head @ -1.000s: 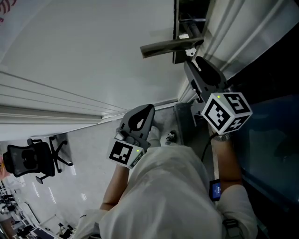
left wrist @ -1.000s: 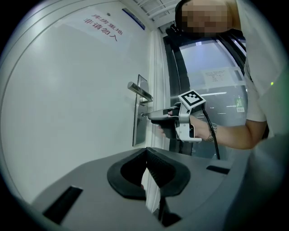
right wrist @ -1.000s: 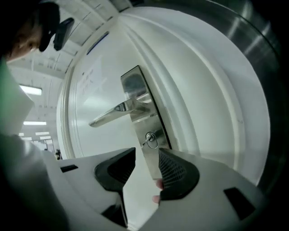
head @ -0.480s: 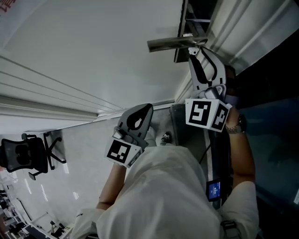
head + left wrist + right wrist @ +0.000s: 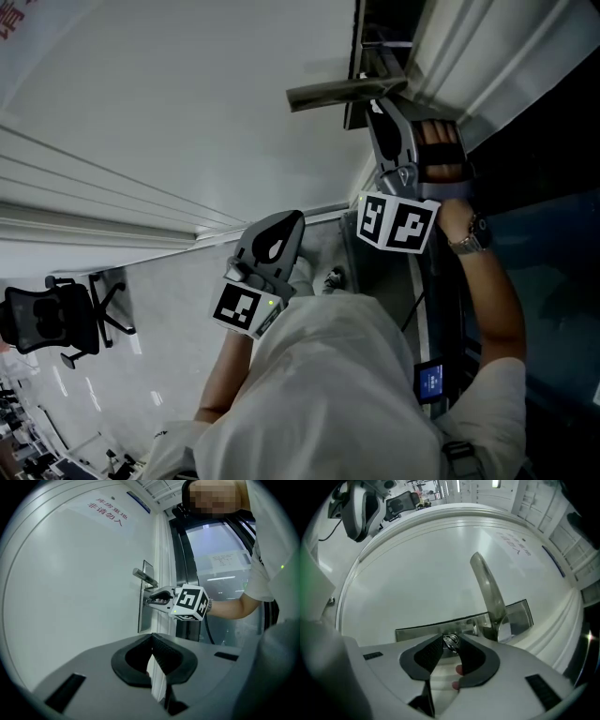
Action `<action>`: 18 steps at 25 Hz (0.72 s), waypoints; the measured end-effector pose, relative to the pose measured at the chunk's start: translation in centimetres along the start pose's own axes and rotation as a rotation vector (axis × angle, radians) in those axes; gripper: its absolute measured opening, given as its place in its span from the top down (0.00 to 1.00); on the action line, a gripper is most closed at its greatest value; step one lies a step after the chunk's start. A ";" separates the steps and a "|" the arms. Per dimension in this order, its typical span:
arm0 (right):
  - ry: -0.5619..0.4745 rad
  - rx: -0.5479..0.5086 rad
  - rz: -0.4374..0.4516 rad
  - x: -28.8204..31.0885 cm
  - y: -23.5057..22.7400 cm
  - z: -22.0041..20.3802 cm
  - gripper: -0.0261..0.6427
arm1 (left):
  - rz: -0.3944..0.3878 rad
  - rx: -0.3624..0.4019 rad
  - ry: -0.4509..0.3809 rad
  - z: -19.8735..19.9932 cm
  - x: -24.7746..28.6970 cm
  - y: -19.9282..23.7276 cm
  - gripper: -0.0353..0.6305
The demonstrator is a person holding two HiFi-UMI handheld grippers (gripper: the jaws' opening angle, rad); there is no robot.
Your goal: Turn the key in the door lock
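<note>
Right gripper (image 5: 451,645) reaches level at the door lock, its marker cube (image 5: 396,223) facing up at the head view, and its jaws have just been closing with the key (image 5: 450,641) between their tips. The ribbed black pads appear to press on the key's head from both sides, so I judge it a clenched grip on the key. That hold suits the task: a pinch across the flat head gives the leverage that a wrist roll needs. The left gripper (image 5: 151,639) hangs low and well apart from the lock, jaws pressed together on nothing, probably parked clear because the job takes only one hand. Behind everything stands the door (image 5: 187,94), a broad, smooth, white panel with a matte, painted look and a notice in red print near its top. Along its edge sits the long lock plate (image 5: 431,629), a narrow rectangle of grey brushed metal that lies flat on the panel. From it springs the lever handle (image 5: 487,592), a slim, flattened bar of the same dull metal, just beside the gripper but not touching it. Smallest is the key, a bright bit of steel with a rounded, ring-like head, seated in the lock below the handle. How far it is turned cannot be read from these views.
</note>
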State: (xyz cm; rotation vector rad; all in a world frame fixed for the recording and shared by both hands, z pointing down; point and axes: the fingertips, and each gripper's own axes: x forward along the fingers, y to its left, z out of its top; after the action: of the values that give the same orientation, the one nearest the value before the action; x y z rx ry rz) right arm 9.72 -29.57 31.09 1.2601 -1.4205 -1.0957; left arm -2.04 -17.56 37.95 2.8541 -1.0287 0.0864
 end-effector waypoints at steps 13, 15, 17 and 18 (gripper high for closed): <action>-0.006 0.558 -0.026 -0.1 -1.1 -0.3 0.80 | -0.017 -0.004 0.024 -0.1 0.9 0.9 0.94; -0.008 0.543 -0.027 -0.1 -1.0 -0.2 0.80 | -0.020 -0.004 0.023 -0.1 0.9 1.1 0.94; -0.009 0.524 -0.026 0.0 -1.0 -0.2 0.80 | -0.023 -0.003 0.005 0.1 1.1 1.2 0.94; -0.010 0.515 -0.028 0.0 -0.9 -0.2 0.80 | -0.024 -0.003 0.004 0.1 1.1 1.2 0.94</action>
State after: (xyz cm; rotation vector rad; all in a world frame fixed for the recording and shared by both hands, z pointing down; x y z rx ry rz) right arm 10.09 -29.66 30.21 1.6341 -1.7644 -0.7739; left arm -1.91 -19.20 38.02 2.8615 -0.9929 0.0885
